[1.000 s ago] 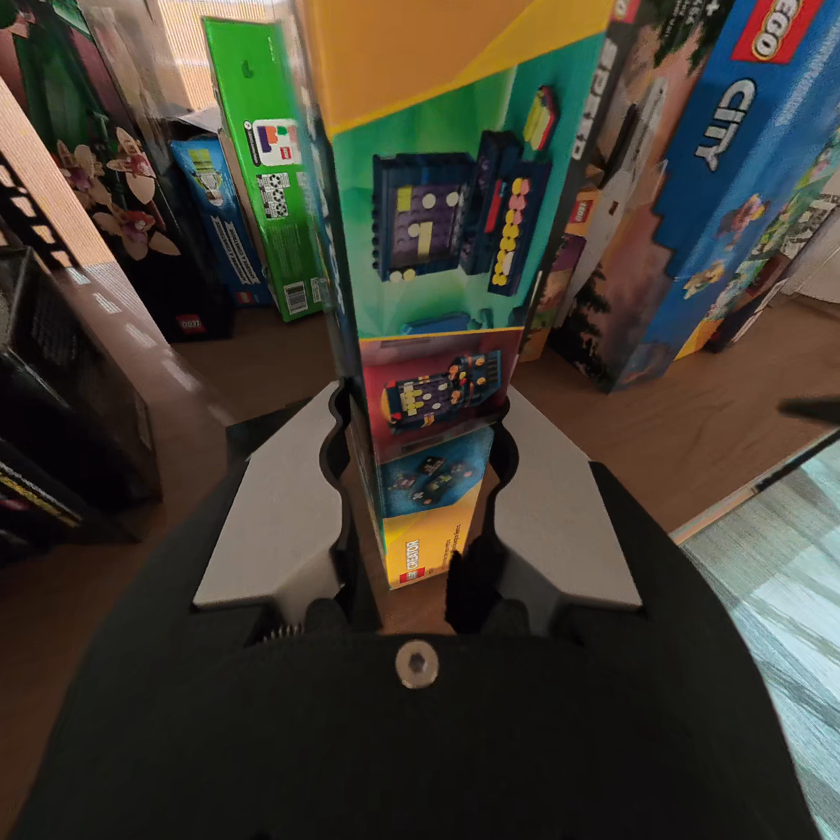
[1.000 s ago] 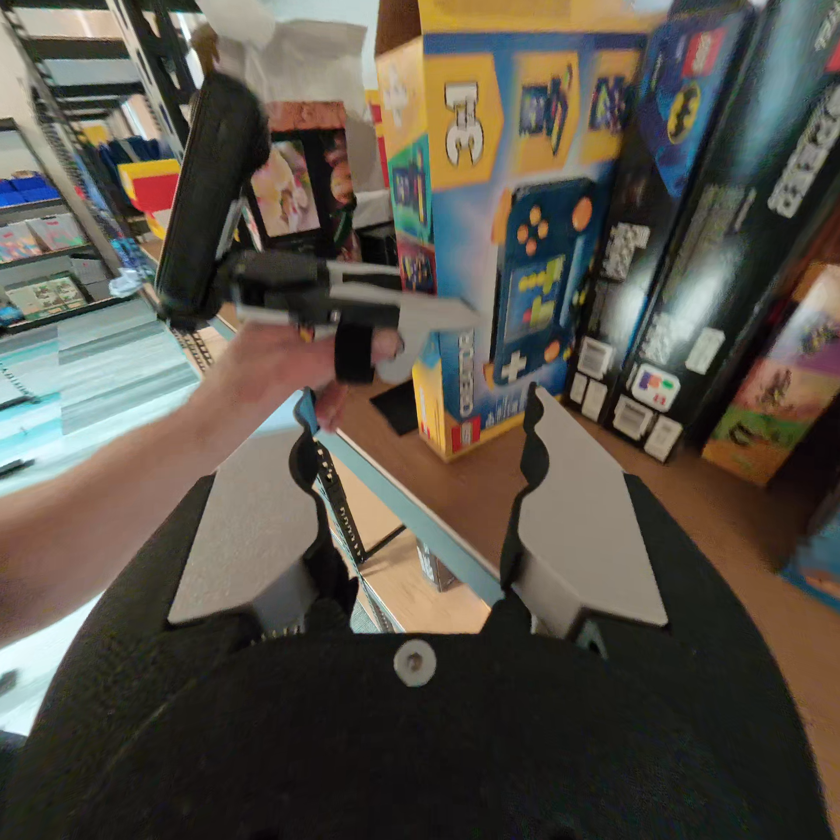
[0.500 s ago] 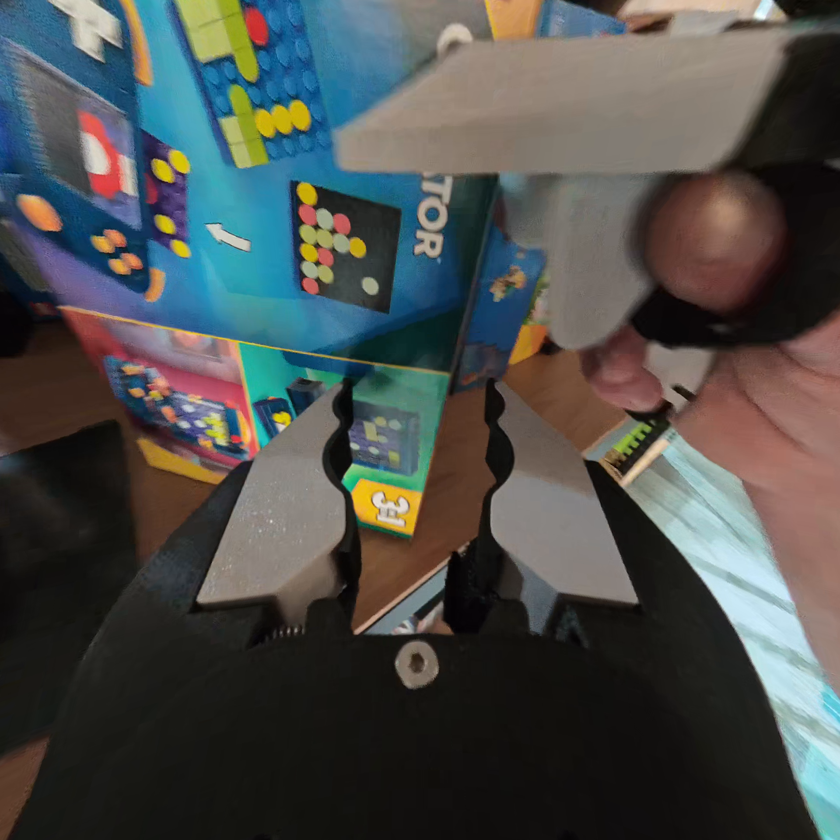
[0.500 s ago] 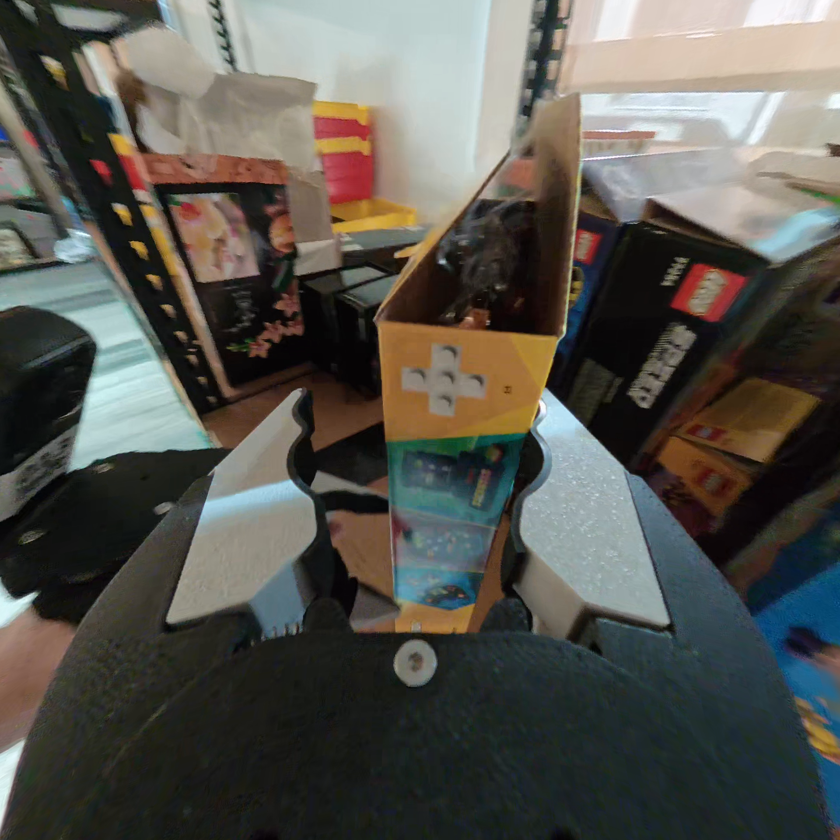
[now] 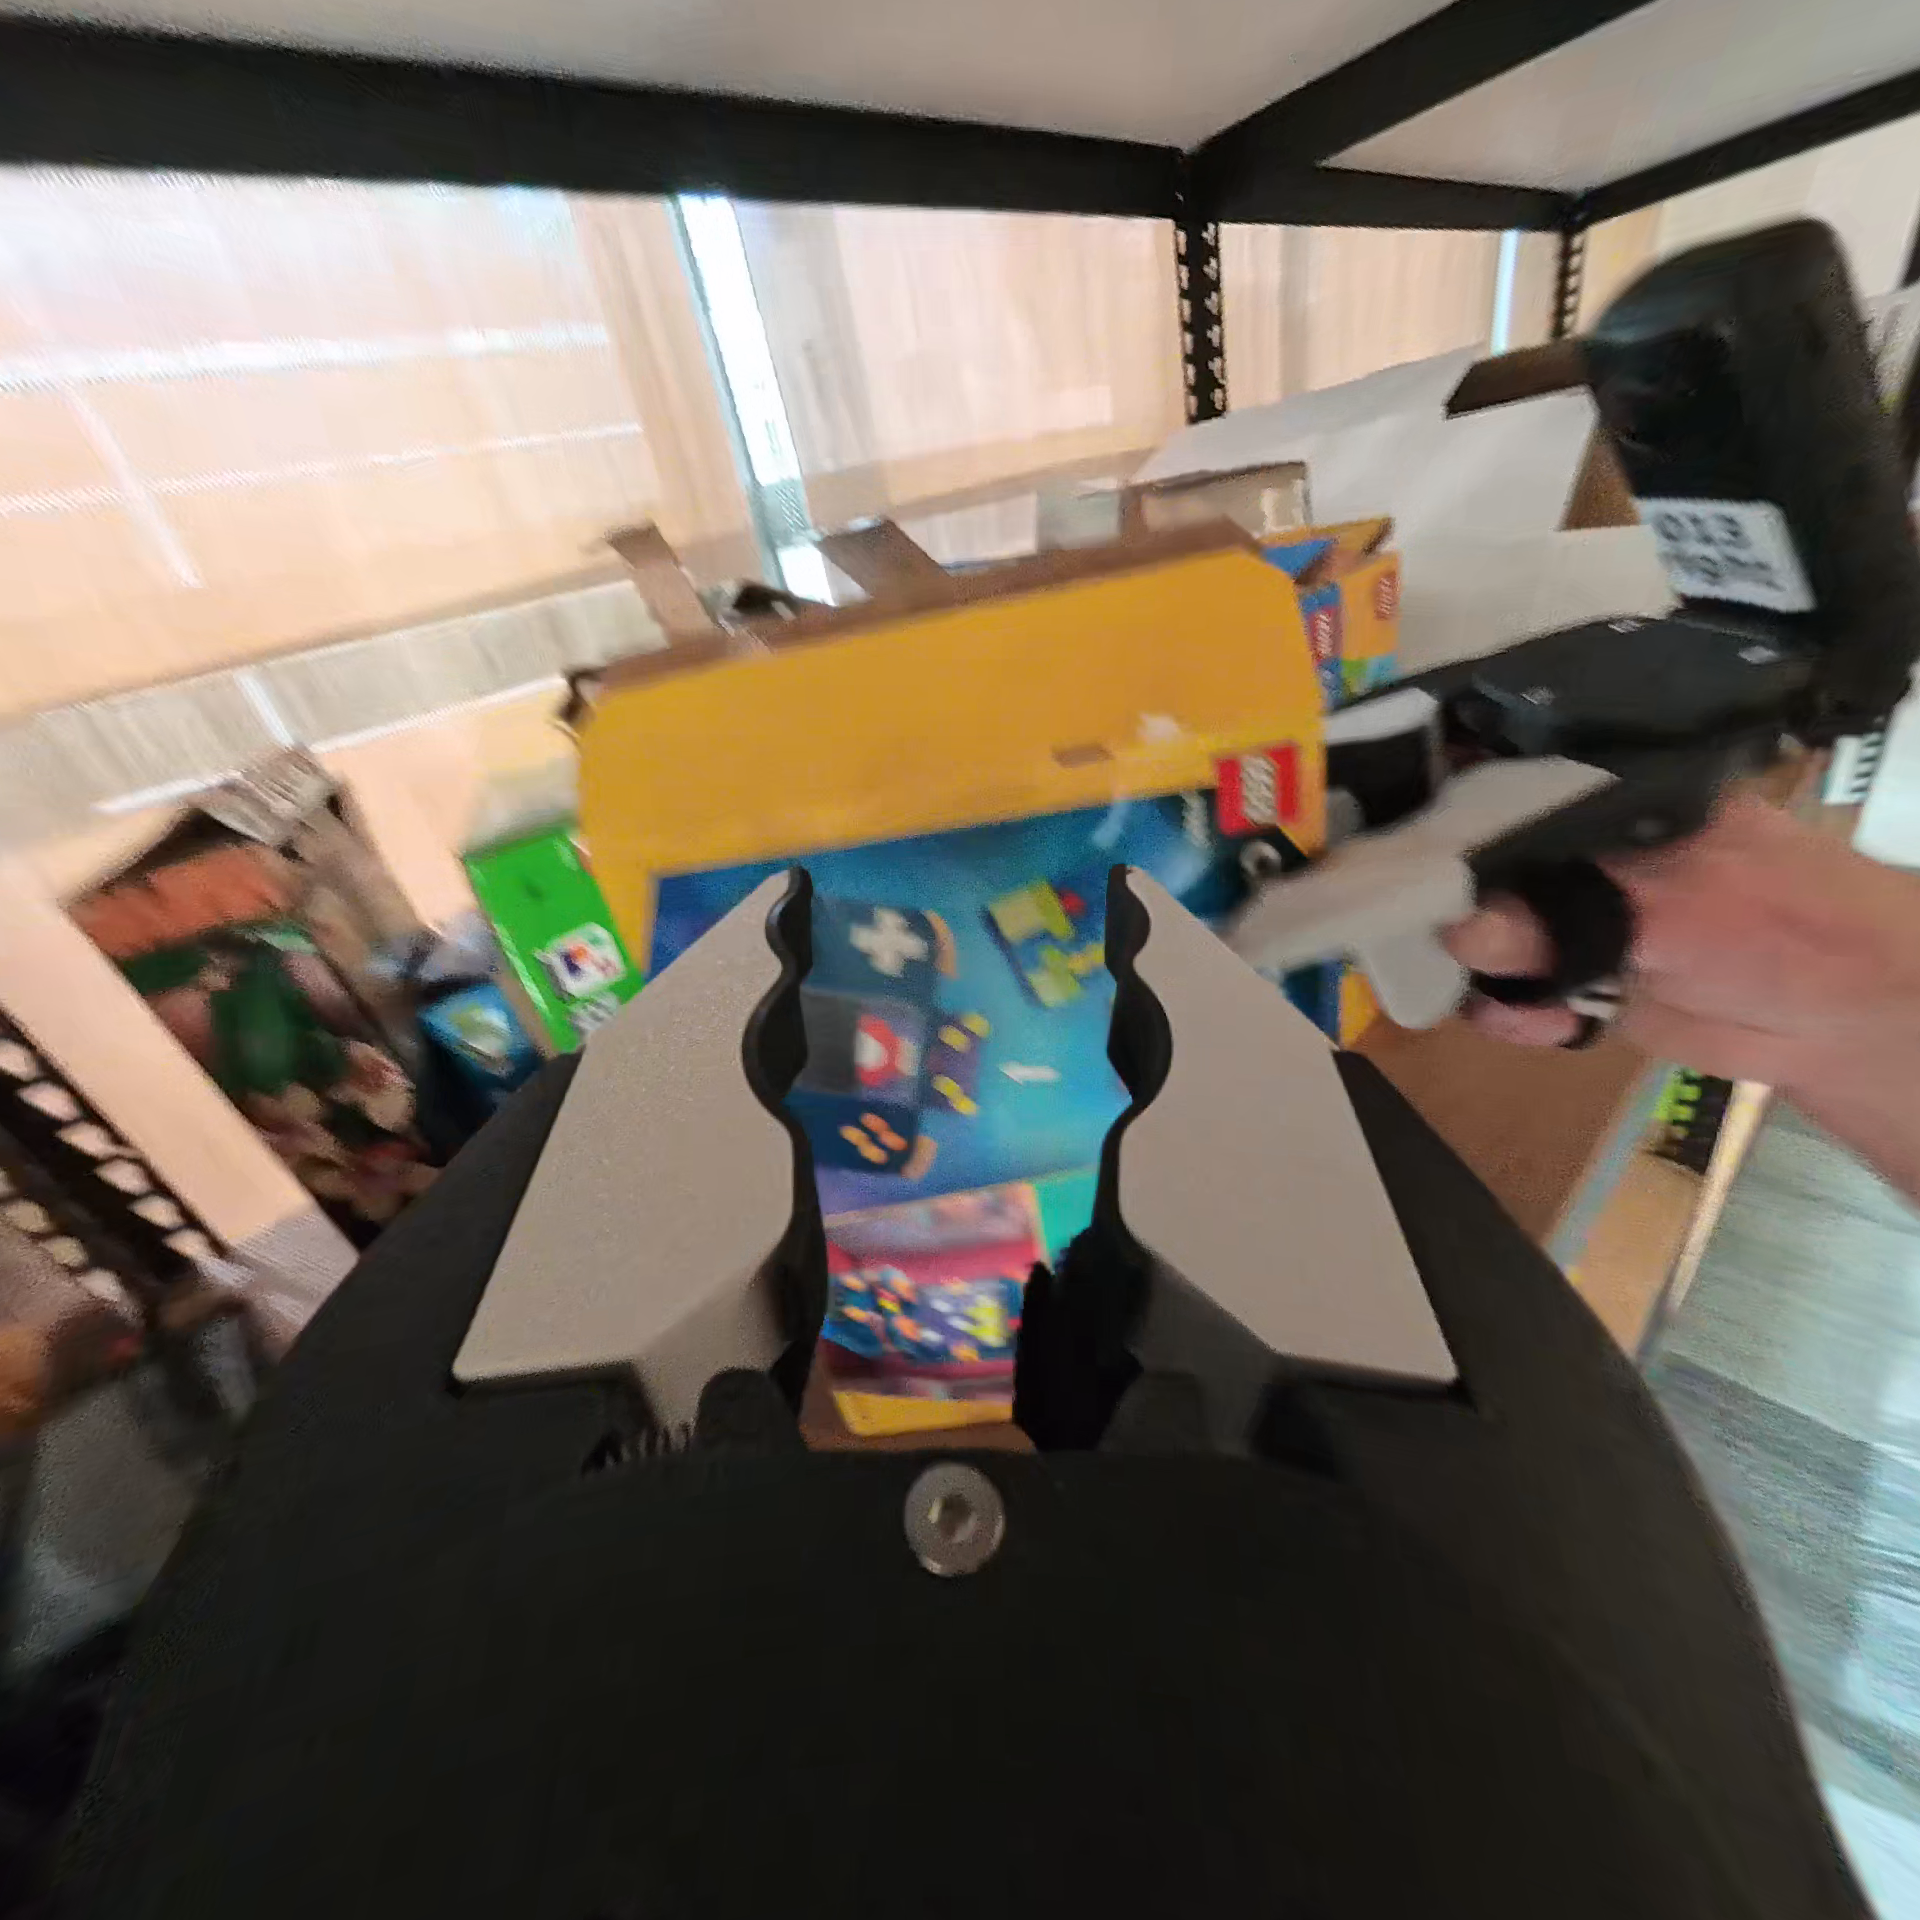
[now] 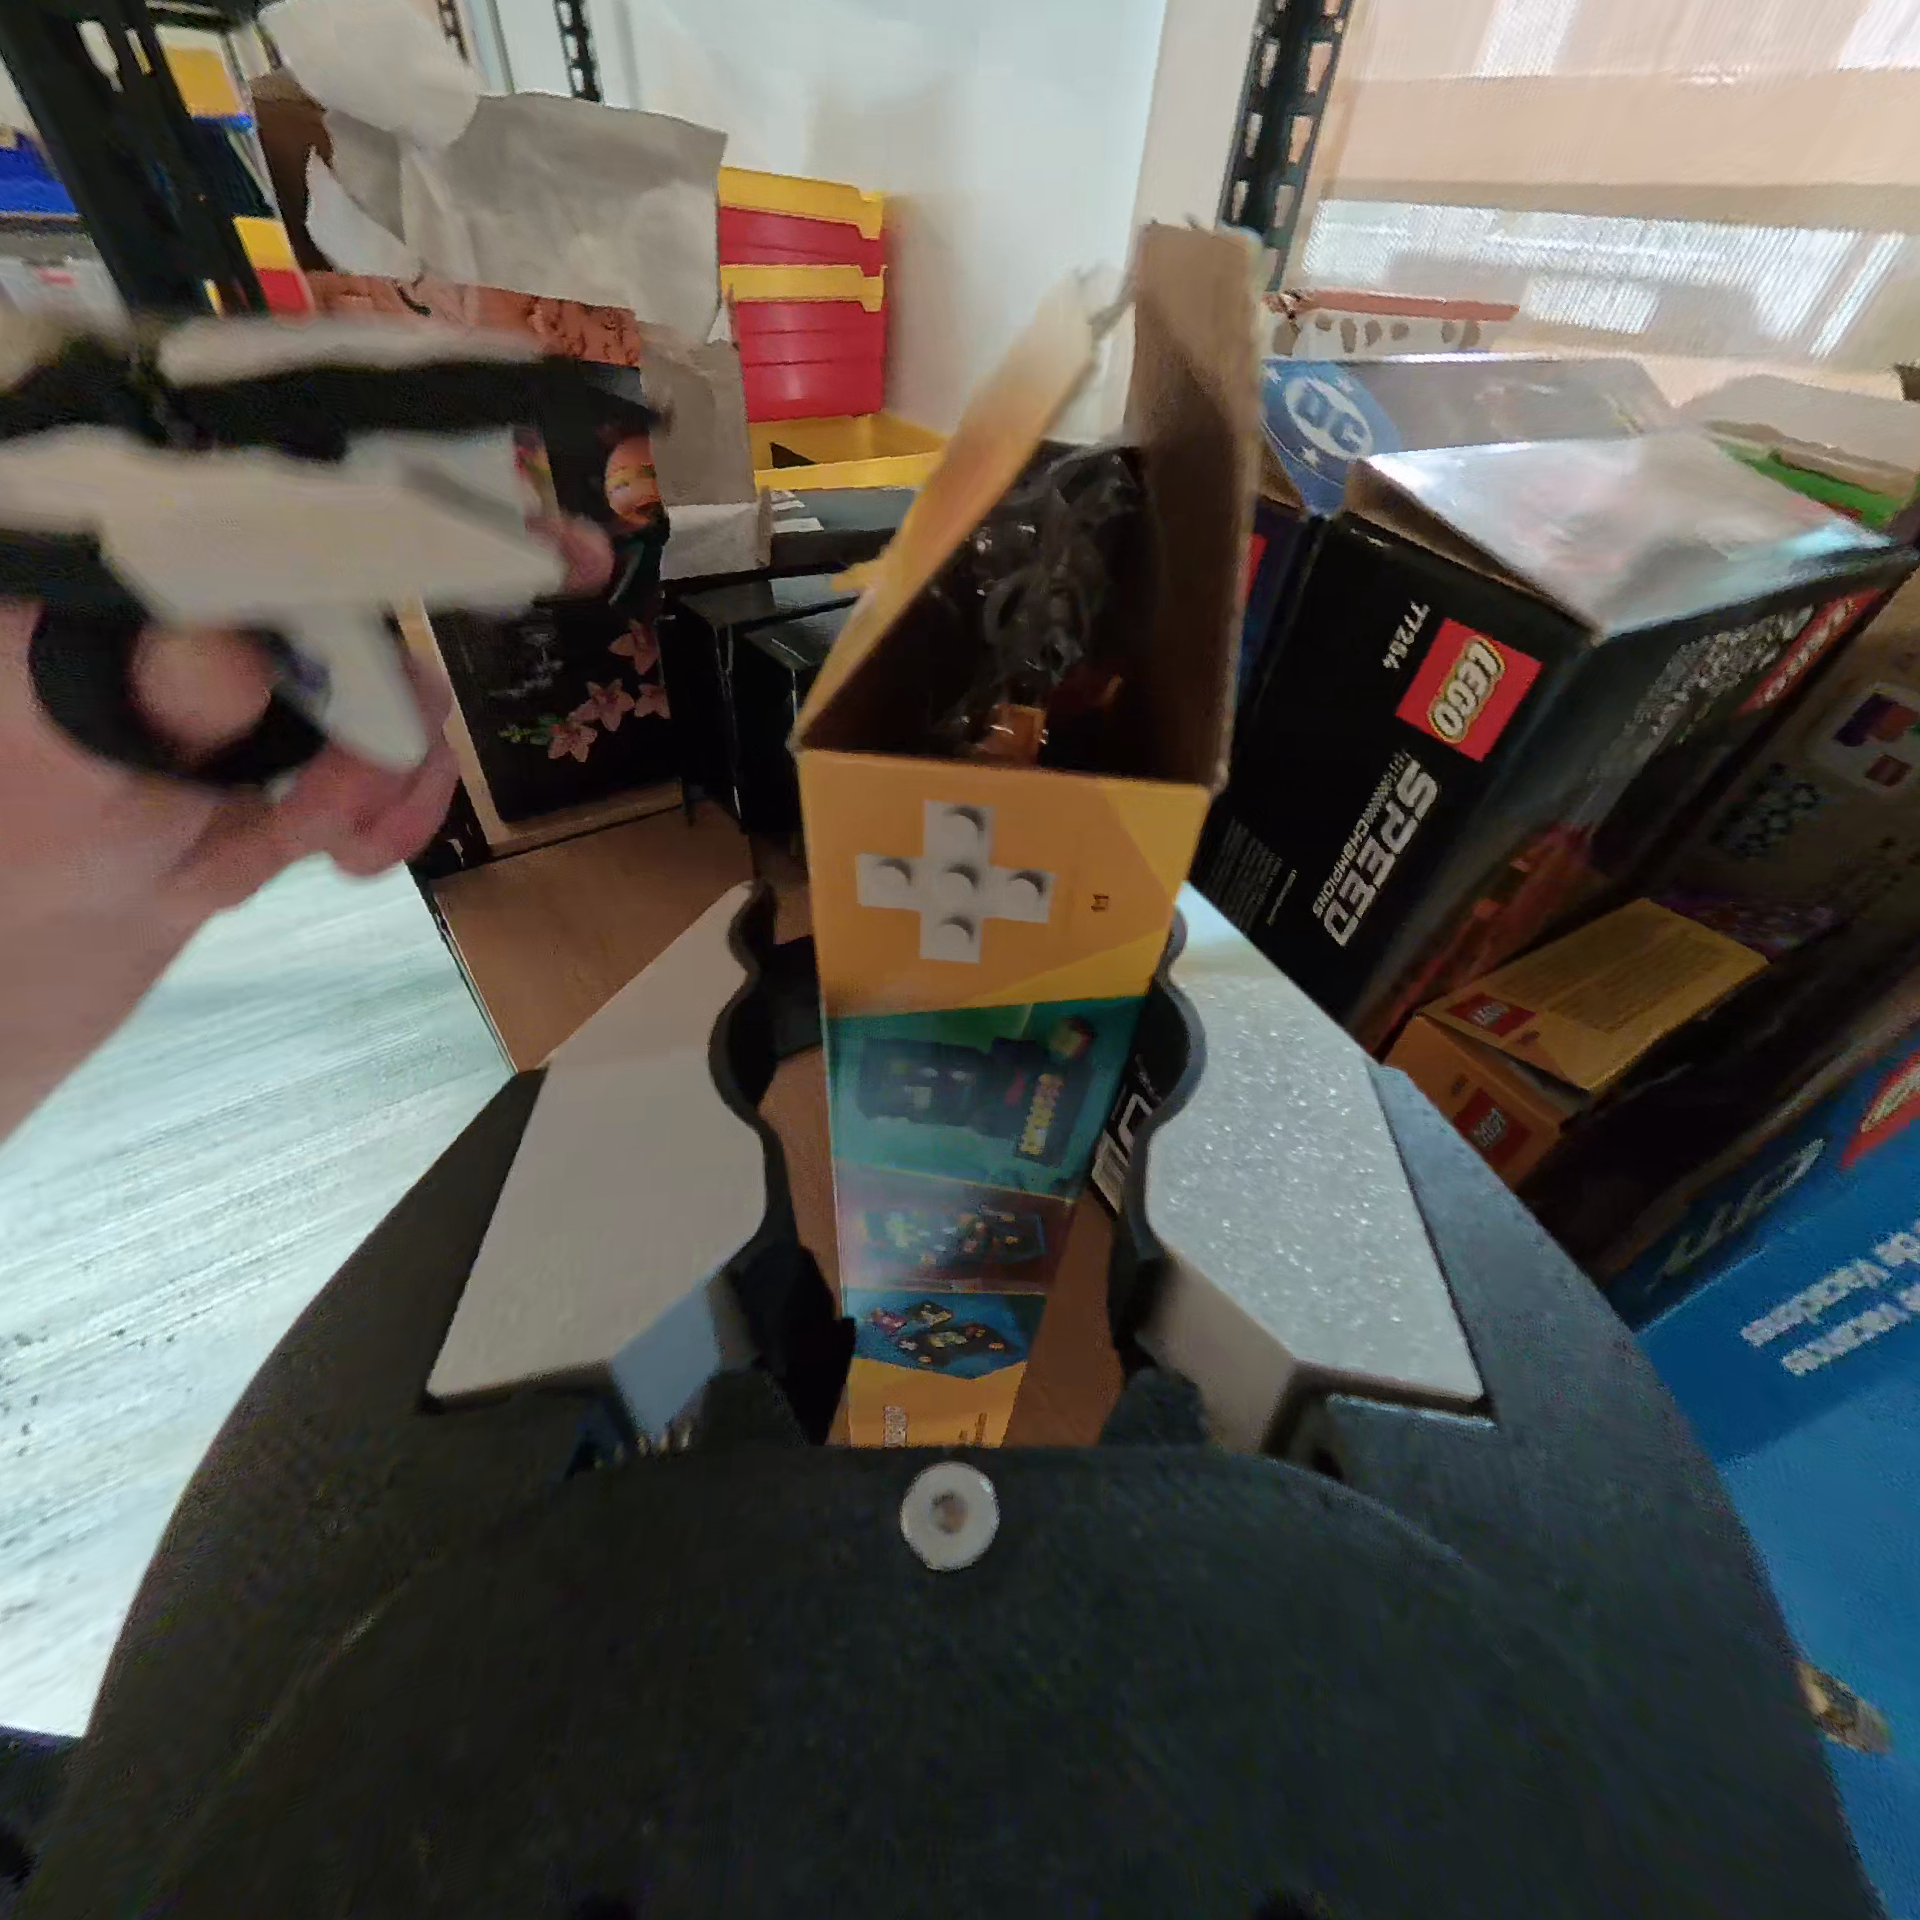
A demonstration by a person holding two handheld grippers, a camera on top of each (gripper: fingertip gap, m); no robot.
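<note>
Two changes since a moment ago; the right gripper [image 6: 961,935] has narrowed its jaws around the open yellow box [image 6: 997,862], left pad not yet touching; the left gripper [image 5: 956,894], jaws open and empty, has backed off; box stands upright on the wooden shelf [image 6: 582,935].

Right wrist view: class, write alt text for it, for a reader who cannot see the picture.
An opened yellow toy box stands upright on a wooden shelf between the right gripper's parted fingers; the right pad sits against it, the left shows a gap. A blurred hand with the left gripper is at left, black boxes at right.
</note>
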